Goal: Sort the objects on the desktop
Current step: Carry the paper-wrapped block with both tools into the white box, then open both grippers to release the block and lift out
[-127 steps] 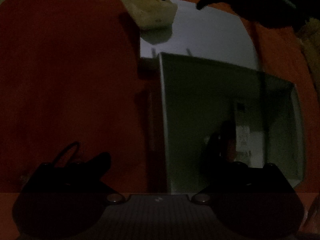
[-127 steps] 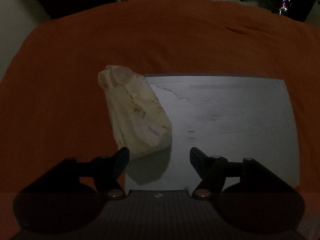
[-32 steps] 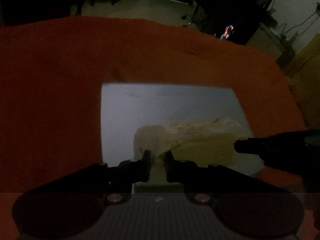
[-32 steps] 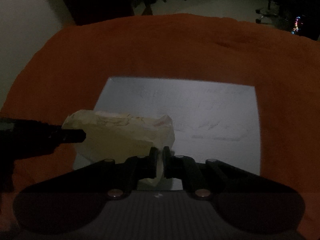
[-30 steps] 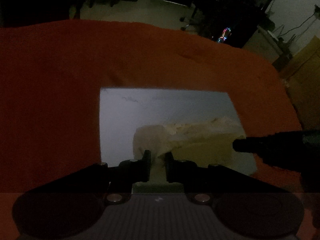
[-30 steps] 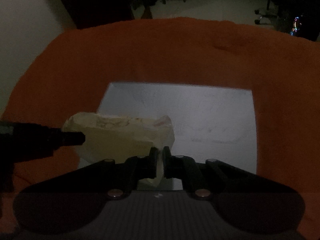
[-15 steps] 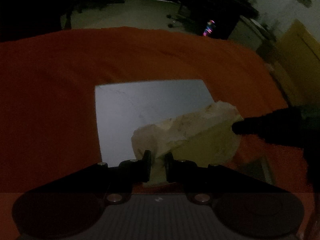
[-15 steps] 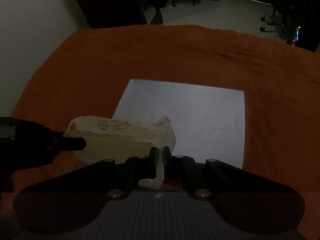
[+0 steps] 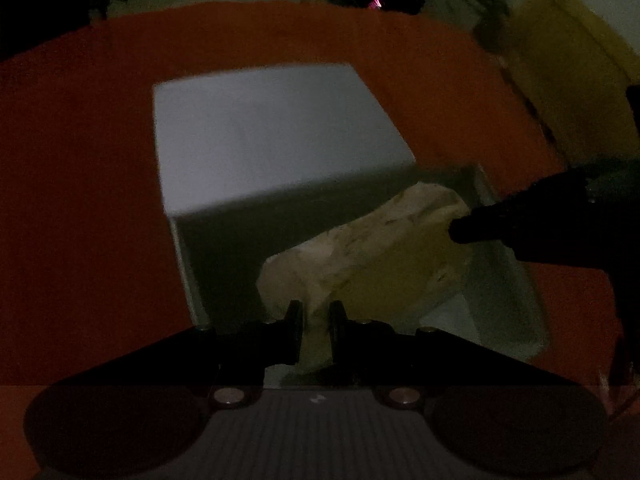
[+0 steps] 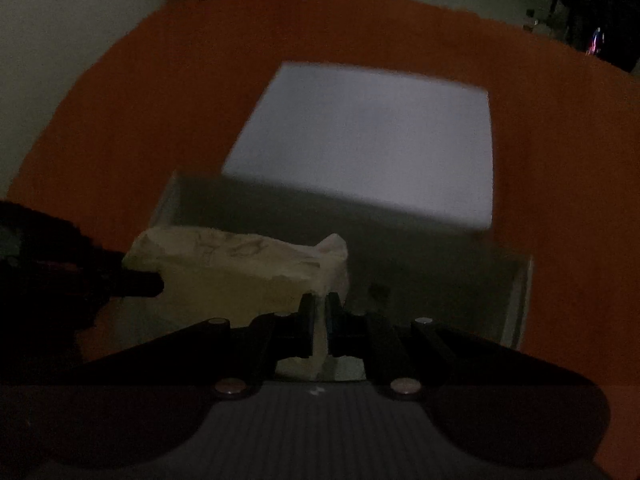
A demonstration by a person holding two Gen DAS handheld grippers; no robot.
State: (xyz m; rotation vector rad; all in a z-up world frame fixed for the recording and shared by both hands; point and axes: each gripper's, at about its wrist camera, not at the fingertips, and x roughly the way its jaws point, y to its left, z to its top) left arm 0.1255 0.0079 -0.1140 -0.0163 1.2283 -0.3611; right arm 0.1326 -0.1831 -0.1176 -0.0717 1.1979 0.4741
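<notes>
Left gripper: jaws closed, pitched steeply down, clamping one end of pale wrapped bundle. Right gripper: same config, jaws closed on opp. end, pitched steeply down.

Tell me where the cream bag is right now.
The cream bag hangs over the open grey box, pinched at either end by the left gripper and right gripper, near the white sheet.

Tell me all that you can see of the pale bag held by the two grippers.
The bag is pale cream, crinkled, of thin plastic or paper by its look, with faint dark marks on top. It hangs stretched sideways above the open grey box. The left gripper is shut on one end, the right gripper on the other. Its contents cannot be seen.
</notes>
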